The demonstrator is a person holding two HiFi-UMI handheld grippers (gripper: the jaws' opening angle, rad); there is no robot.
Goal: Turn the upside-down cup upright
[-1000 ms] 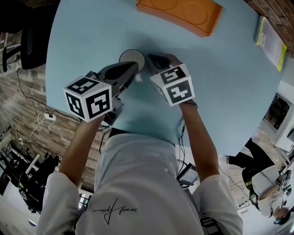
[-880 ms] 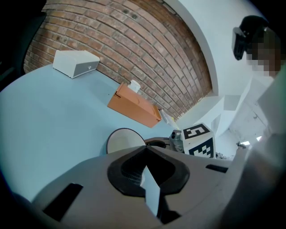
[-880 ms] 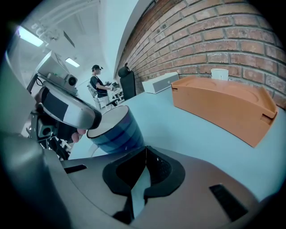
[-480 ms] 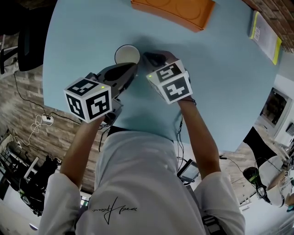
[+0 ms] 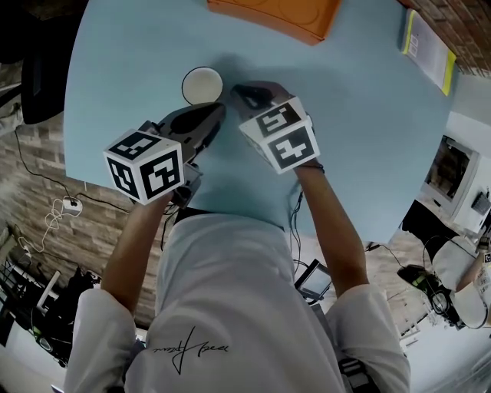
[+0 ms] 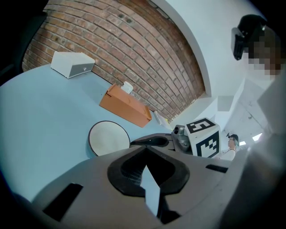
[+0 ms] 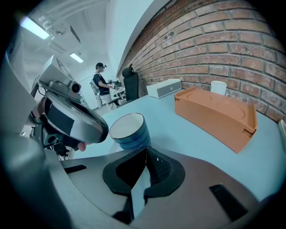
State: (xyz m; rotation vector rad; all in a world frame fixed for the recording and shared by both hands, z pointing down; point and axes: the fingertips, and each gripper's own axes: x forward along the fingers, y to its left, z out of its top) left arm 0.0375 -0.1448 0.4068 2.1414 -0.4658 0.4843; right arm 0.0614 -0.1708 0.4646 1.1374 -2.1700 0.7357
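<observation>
A blue cup (image 5: pixel 202 84) stands on the light blue table (image 5: pixel 368 138) with its white round face up. In the right gripper view the cup (image 7: pixel 129 130) is wider at the top and shows a rim round a white inside. My left gripper (image 5: pixel 219 111) lies just near and right of the cup, its jaws shut and empty. My right gripper (image 5: pixel 236 92) sits to the cup's right, a small gap away, also shut and empty. The left gripper view has the cup (image 6: pixel 108 138) just past my left gripper (image 6: pixel 145 150), with the right gripper (image 6: pixel 152 141) beside it.
An orange box (image 5: pixel 272 14) lies at the table's far edge, beyond the cup. A yellow-edged booklet (image 5: pixel 426 42) is at the far right. A white box (image 7: pixel 164 88) and a white mug (image 7: pixel 218 87) stand by the brick wall. People stand in the room behind.
The cup was held close between the two gripper tips a second ago; now both grippers have drawn back a little and it stands free.
</observation>
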